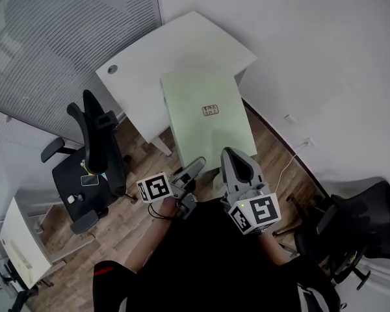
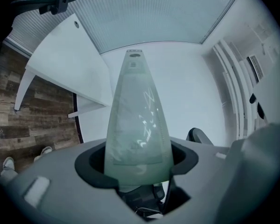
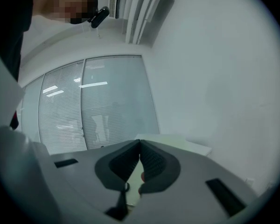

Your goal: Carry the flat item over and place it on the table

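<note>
Pale-green flat board (image 1: 205, 125) hangs level in the air, its far end overlapping the near edge of the white desk (image 1: 149, 57) at 12 o'clock, with a small label (image 1: 210, 110) on top. The left gripper (image 1: 196, 168) clamps the board's near edge at 7 o'clock; in its own view the jaws stand wide with the board (image 2: 137, 120) filling the gap between them. The right gripper (image 1: 237, 158) pinches the same edge at 5 o'clock, its jaws (image 3: 140, 146) drawn nearly together on the thin rim. A black office chair (image 1: 94, 151) stands at 9 o'clock on the wood floor (image 1: 136, 207)
</note>
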Demonstrator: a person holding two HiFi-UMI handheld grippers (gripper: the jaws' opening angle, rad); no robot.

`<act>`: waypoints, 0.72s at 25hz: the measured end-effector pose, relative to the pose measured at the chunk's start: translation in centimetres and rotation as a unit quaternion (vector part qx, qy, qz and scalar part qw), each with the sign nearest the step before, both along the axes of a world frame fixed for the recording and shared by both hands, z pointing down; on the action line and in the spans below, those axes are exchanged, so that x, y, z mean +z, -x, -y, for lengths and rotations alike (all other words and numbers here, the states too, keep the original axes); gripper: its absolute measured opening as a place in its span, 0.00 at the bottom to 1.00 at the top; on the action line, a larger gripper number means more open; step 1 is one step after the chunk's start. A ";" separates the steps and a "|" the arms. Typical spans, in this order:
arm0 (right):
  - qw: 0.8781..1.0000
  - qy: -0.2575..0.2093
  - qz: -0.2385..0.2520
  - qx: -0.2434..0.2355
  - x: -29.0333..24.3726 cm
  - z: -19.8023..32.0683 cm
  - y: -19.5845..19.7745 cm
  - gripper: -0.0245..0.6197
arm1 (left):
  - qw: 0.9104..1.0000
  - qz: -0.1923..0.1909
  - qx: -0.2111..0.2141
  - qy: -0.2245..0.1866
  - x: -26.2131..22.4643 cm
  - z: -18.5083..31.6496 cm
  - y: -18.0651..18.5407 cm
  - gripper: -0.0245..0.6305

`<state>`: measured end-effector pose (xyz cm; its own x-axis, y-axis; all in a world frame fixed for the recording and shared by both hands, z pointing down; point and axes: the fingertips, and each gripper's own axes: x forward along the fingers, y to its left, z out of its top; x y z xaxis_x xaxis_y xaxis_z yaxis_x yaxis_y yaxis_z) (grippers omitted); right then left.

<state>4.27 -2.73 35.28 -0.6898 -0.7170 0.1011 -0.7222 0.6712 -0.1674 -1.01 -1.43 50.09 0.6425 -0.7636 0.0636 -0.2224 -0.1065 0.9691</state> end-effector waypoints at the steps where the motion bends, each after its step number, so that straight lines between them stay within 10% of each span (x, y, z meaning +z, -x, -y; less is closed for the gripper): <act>1: 1.000 0.000 0.001 -0.004 0.0 0.9 -0.2 0.04 | 1.000 -0.001 -0.006 -0.001 0.0 0.8 -0.1 0.47; 18: 0.991 0.021 -0.005 -0.132 0.2 14.0 0.0 0.04 | 0.991 -0.001 -0.131 0.022 -0.3 12.0 -1.0 0.47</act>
